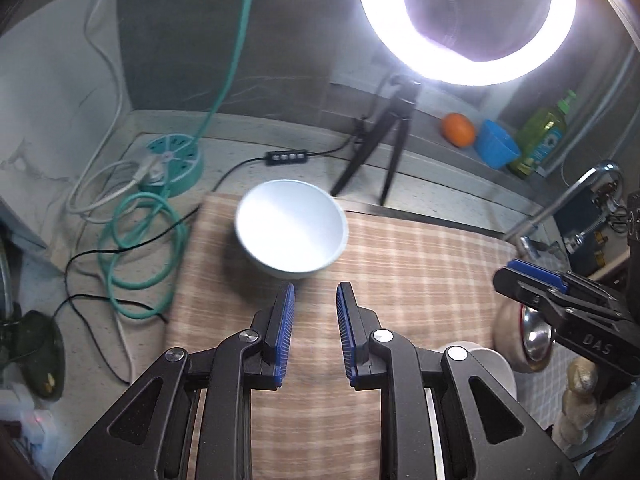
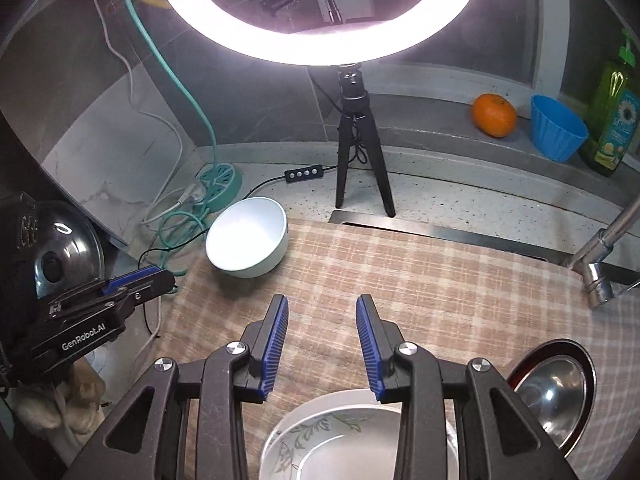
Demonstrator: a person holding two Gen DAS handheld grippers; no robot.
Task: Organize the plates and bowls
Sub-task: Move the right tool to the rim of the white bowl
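A white bowl (image 1: 291,230) sits tipped on a checked cloth (image 1: 400,264) on the bench, near the cloth's far left corner. It is plain and empty inside. The left gripper (image 1: 316,334) is just before it, jaws partly apart, holding nothing. The right gripper (image 2: 322,346) has its jaws wider, empty, over a leaf-patterned plate (image 2: 320,432). A shiny metal bowl (image 2: 556,392) sits beside that. A ring light (image 2: 320,12) on a tripod stands behind the cloth.

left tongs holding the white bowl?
No. The left tongs are open and empty, short of the white bowl on the checked cloth.
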